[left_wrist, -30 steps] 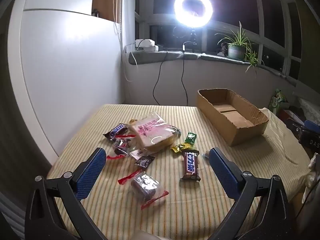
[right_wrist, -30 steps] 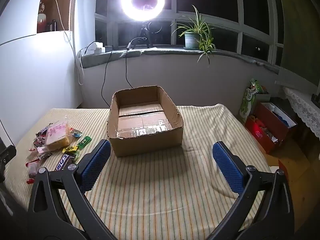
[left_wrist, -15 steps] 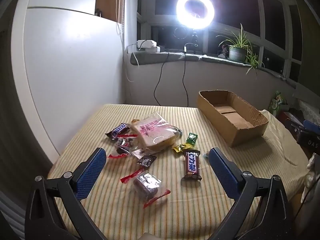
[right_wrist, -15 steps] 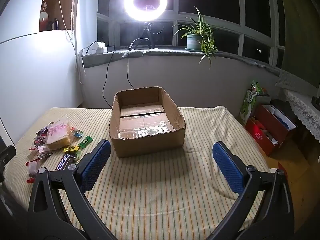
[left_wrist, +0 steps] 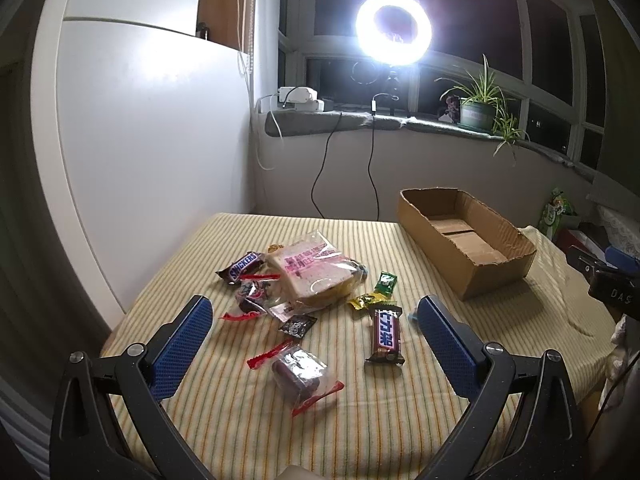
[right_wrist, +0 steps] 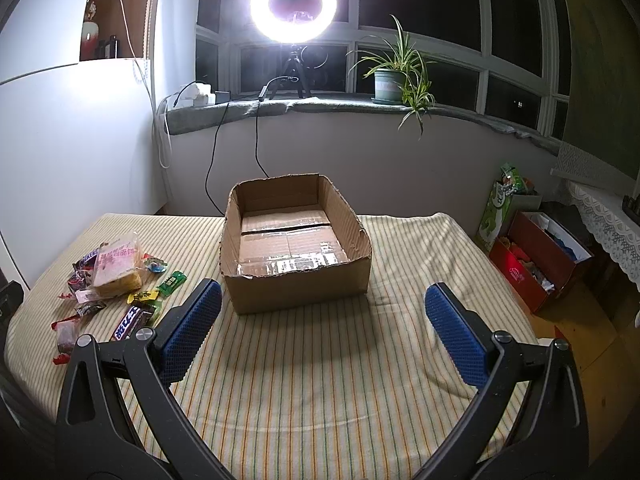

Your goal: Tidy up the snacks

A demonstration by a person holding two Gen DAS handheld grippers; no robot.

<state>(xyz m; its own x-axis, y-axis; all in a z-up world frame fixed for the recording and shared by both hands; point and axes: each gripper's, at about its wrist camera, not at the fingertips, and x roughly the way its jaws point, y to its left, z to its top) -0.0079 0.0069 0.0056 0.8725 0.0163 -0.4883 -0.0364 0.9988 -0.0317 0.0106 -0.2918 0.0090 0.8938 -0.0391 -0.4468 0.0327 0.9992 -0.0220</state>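
**Snacks loose on the left, box open on the right**

We hold both claws wide apart and empty. Our left gripper (left_wrist: 312, 320) hangs over the snack pile (left_wrist: 304, 280) on the striped cloth (left_wrist: 400, 420); a brown bar (left_wrist: 386, 336) and a clear-wrapped cake (left_wrist: 298, 372) lie between its fingers. Our right gripper (right_wrist: 322, 312) faces the cardboard box (right_wrist: 296, 292), with bare cloth between. The pile sits near the table's left edge, well apart from the box.

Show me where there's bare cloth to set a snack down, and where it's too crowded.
Free: the striped cloth in front of the cardboard box, between the open right gripper fingers, and the strip right of the box. The box floor is bare too. Crowded: the left side, around the bread bag, Snickers bar and brown chocolate bar, under the open left gripper.
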